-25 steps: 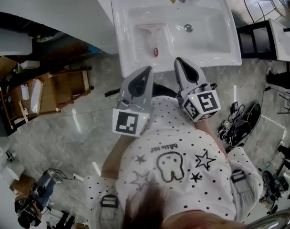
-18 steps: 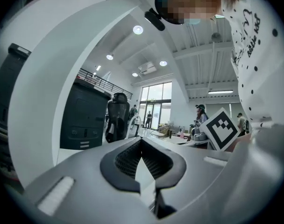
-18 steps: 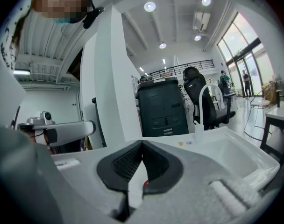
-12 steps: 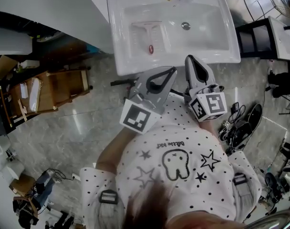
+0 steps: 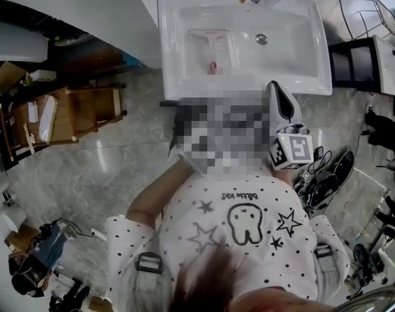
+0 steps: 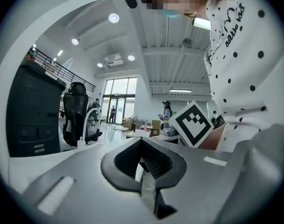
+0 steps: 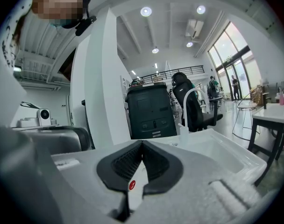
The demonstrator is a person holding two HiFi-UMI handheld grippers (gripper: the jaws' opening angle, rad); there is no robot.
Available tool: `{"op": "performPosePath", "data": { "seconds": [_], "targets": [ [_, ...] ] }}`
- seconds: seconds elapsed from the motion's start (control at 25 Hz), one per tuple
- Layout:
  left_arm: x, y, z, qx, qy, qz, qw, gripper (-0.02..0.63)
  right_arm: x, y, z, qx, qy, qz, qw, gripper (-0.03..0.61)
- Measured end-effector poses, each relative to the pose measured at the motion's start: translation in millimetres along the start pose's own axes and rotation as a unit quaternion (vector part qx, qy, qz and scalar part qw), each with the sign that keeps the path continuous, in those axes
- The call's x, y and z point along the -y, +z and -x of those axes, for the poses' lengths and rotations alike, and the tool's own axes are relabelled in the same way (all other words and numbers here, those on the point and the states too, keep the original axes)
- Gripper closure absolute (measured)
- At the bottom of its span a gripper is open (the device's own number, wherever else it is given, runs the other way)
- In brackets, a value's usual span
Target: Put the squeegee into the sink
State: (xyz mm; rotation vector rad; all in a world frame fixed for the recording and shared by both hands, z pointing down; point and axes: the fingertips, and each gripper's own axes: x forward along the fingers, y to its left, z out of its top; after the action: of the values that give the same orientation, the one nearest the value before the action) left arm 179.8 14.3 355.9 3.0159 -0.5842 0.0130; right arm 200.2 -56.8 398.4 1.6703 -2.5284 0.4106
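In the head view I see the white sink in the upper middle of the frame. The squeegee lies inside its basin, in the left part, apart from the drain on its right, with its handle toward the near rim. No tool touches it. My right gripper is right of centre, with its tips at the near rim of the sink. In the right gripper view its jaws are pressed together and hold nothing. The left gripper shows in its own view at the lower middle, its jaws together too and empty, with a dotted shirt at the right.
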Motion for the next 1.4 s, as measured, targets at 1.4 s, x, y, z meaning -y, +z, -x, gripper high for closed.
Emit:
{"op": "performPosePath", "data": {
  "seconds": [1.4],
  "targets": [
    [11.8, -16.7, -11.6, -0.014, -0.042, 0.031, 0.9986, 0.615, 5.4, -10.9, 12.1, -0.024, -0.025, 0.002, 0.999, 0.581]
  ]
}}
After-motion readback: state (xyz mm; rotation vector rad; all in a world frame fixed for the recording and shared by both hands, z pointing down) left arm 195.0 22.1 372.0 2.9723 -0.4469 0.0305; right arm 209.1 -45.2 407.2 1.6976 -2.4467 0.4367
